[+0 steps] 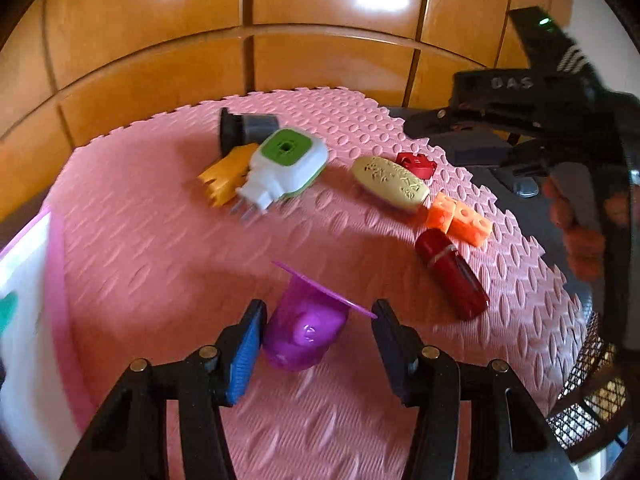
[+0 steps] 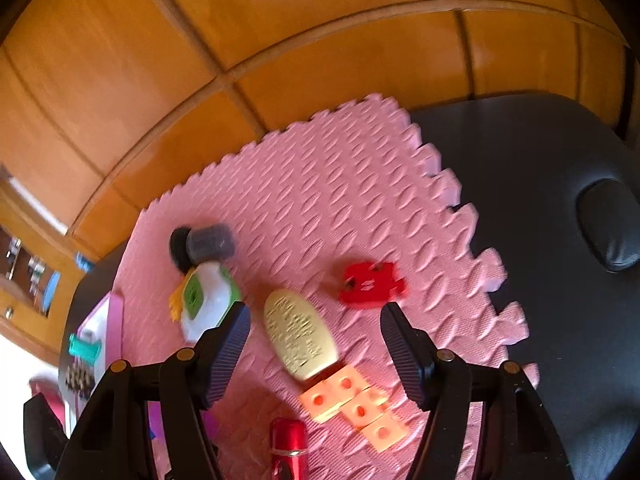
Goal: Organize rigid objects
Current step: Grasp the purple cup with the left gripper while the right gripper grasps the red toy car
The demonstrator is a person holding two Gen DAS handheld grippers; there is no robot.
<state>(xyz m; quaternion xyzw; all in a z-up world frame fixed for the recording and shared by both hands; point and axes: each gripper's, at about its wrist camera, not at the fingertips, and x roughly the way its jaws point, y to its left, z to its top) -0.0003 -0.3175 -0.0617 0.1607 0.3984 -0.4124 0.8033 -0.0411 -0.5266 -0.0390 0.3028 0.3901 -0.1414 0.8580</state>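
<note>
Left wrist view: my left gripper (image 1: 318, 338) has its fingers spread around a purple cup (image 1: 308, 328) lying on the pink mat (image 1: 160, 264), ready to pinch. My right gripper (image 2: 314, 344) hovers with fingers spread above the cream oval case (image 2: 300, 332).

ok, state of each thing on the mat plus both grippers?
left gripper: open, straddling the purple cup
purple cup: on its side
right gripper: open, empty, above the mat
red tube: lying flat, capped
plug-in unit: on its side, prongs exposed
oval case: lying flat
orange blocks: joined
</note>
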